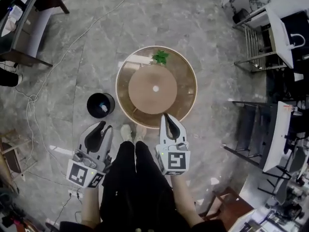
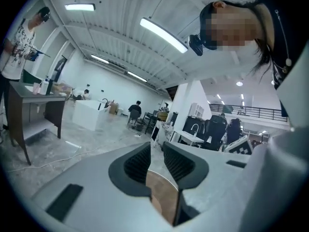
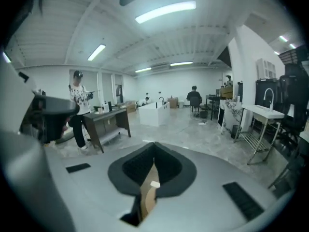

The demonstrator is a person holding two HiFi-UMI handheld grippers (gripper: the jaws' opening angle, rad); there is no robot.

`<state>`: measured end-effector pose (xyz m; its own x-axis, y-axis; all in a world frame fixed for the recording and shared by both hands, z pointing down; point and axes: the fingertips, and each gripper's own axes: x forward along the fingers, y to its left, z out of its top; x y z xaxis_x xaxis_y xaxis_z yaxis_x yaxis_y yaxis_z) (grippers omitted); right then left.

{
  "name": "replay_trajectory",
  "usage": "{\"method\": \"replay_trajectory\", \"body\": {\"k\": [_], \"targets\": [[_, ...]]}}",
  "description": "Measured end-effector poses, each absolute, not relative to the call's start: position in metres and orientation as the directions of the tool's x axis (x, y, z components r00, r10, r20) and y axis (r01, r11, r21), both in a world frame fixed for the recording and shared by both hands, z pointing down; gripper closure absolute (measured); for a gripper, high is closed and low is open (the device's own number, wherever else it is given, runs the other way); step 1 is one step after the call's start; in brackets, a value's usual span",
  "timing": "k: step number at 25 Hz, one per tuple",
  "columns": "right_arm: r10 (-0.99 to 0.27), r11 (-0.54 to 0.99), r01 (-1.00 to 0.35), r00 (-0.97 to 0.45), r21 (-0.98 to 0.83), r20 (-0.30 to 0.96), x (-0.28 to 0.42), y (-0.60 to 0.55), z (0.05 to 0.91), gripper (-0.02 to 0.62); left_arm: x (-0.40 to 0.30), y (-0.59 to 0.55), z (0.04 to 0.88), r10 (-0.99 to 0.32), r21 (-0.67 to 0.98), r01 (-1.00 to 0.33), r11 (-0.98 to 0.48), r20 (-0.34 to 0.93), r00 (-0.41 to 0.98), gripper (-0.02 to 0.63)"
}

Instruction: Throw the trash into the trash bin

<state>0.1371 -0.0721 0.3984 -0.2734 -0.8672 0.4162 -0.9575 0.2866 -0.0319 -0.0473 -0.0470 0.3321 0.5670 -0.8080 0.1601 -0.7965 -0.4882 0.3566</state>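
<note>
A black trash bin (image 1: 100, 105) stands on the floor left of a round wooden table (image 1: 186, 98), with something white lying in it. On the table's far edge lies a crumpled green piece (image 1: 160, 57), and a small white bit (image 1: 155, 88) rests at its centre. My left gripper (image 1: 99, 127) hovers near the bin's front side; its jaws (image 2: 155, 146) stand slightly apart with nothing between them. My right gripper (image 1: 169, 120) is over the table's near rim, shut and empty (image 3: 154, 146). Both point almost level across the room.
A white cable (image 1: 34, 98) snakes over the marble floor at the left. A dark desk (image 1: 21, 23) stands at the upper left and metal racks (image 1: 256, 47) at the right. The person's legs and shoes (image 1: 130, 132) are between the grippers. Other people (image 3: 77, 105) stand further off.
</note>
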Motion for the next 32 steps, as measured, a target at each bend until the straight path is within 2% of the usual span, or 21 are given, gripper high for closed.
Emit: {"method": "replay_trajectory", "body": {"k": [7, 12, 18, 32], "targets": [[-0.948, 0.25, -0.963, -0.264, -0.099, 0.178, 0.163, -0.027, 0.277, 0.592, -0.034, -0.046, 0.271, -0.796, 0.31, -0.778, -0.546, 0.097, 0.598, 0.52], [-0.959, 0.264, -0.958, -0.273, -0.109, 0.079, 0.169, -0.003, 0.218, 0.592, -0.034, -0.042, 0.236, -0.792, 0.292, -0.768, -0.569, 0.057, 0.608, 0.522], [-0.971, 0.231, -0.966, -0.236, -0.119, 0.037, 0.174, 0.006, 0.2, 0.593, -0.035, -0.038, 0.211, -0.787, 0.311, -0.749, -0.585, 0.005, 0.617, 0.523], [-0.979, 0.203, -0.975, -0.205, -0.091, 0.016, 0.18, 0.004, 0.187, 0.594, -0.024, -0.03, 0.185, -0.78, 0.188, -0.761, -0.621, -0.047, 0.625, 0.548]]}}
